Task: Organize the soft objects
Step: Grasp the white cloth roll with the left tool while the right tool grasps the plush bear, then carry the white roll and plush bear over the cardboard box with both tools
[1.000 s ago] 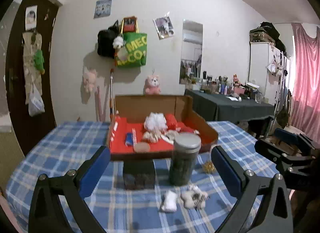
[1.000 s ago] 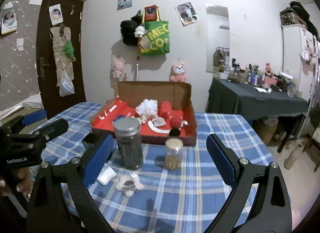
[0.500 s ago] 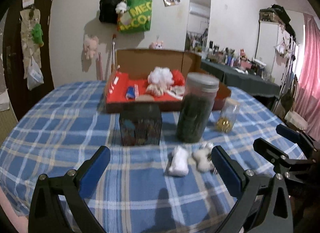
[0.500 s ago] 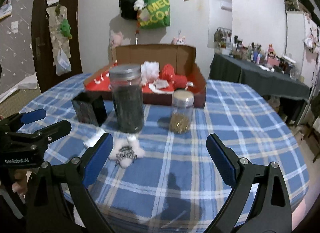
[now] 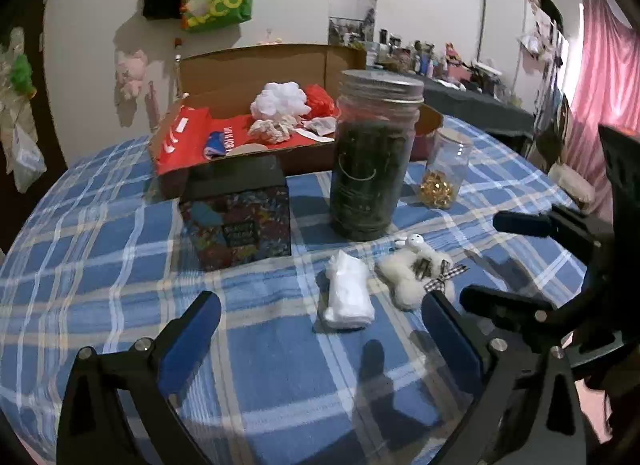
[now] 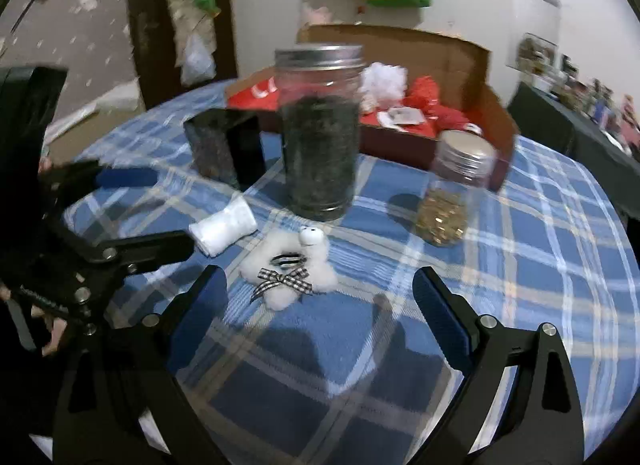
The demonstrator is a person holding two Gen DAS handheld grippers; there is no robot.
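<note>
Now approach step: both tools spread, empty. Right tool (image 6: 320, 293) faces fluffy toy (image 6: 289, 270) just ahead; next, straddle toy and pinch.

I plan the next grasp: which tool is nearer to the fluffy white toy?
Right. The right tool is open just before the fluffy white toy; the left tool faces the white roll beside it.

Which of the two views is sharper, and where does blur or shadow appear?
Left wrist view: sharp, the tall dark-filled glass jar crisp, soft shadows on the blue plaid tablecloth. Right wrist view: motion-blurred, jar and brown cardboard box smeared; both bend at fisheye edges.
</note>
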